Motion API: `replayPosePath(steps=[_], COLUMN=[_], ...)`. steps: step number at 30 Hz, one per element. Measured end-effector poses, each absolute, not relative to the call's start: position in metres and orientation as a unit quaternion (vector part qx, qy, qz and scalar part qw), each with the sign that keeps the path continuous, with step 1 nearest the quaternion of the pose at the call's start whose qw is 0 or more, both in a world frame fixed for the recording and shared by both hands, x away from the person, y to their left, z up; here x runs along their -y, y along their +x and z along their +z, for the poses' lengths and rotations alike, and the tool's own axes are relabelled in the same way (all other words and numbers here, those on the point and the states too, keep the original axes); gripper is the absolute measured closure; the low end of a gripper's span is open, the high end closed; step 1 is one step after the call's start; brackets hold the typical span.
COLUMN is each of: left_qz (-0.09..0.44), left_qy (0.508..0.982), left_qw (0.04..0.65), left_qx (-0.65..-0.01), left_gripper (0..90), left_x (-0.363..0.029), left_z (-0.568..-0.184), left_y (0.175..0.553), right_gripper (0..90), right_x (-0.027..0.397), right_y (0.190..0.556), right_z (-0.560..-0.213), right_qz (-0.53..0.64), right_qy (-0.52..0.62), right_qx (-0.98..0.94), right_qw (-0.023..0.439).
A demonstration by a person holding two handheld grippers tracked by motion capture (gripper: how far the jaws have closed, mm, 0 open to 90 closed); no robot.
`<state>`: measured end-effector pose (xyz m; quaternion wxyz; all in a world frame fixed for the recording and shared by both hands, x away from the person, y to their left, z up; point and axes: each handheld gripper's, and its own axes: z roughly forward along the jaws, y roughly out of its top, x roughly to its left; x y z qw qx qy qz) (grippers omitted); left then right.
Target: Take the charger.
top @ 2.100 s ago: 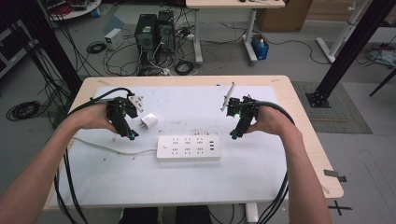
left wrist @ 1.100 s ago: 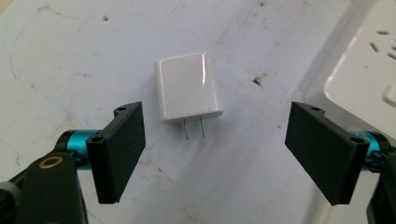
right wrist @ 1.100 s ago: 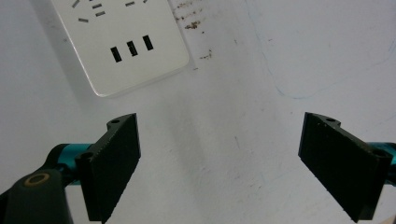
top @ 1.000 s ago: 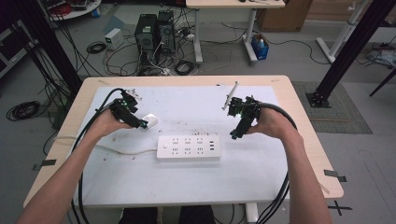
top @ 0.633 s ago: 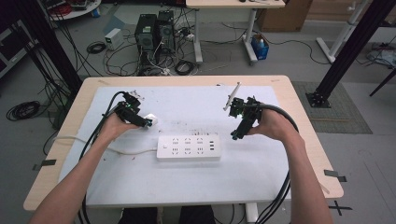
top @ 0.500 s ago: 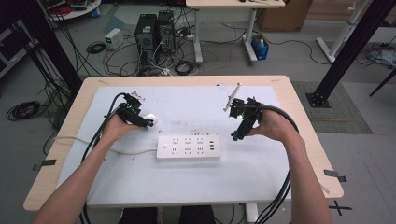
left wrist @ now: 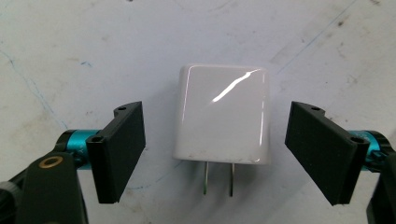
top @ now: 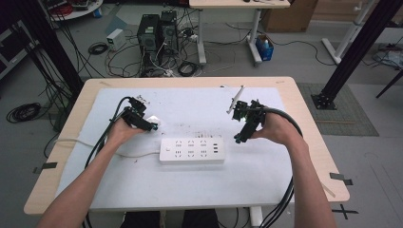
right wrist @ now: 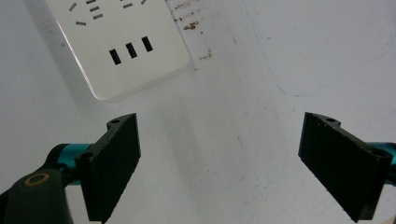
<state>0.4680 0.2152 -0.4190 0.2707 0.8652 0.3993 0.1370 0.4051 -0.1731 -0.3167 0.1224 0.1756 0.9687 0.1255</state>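
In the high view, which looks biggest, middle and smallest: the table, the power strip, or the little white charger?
1. Table, by far the biggest.
2. Power strip.
3. Charger, smallest, partly hidden by the left gripper.

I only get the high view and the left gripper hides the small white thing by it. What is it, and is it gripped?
Observer: A white plug-in charger lying flat on the table, unheld; the left gripper stands open with a gap on both sides.
Operator: Which way do its prongs point?
Observer: Back toward that gripper.
Operator: And the right gripper?
Observer: The right gripper is open over bare table, beside the power strip's end with three slots.
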Motion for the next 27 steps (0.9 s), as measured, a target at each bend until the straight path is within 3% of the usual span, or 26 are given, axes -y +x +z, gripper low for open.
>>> replayPosePath(steps=[17, 27], left_qz=[0.132, 0.131], left_qy=[0.867, 0.873], left_qw=[0.261, 0.261], left_qx=[-0.403, -0.391], left_gripper=[20.8, 31.9], left_x=[-0.2151, -0.2153], left_z=[-0.4264, -0.426], left_y=[0.4713, 0.471], right_gripper=[12.3, 12.3], right_x=[0.1709, 0.1722], right_y=[0.4063, 0.4052], right_z=[-0.3178, -0.3167], right_qz=[0.124, 0.124], right_qy=[0.174, 0.179], right_qx=[-0.968, -0.967], right_qw=[0.128, 0.13])
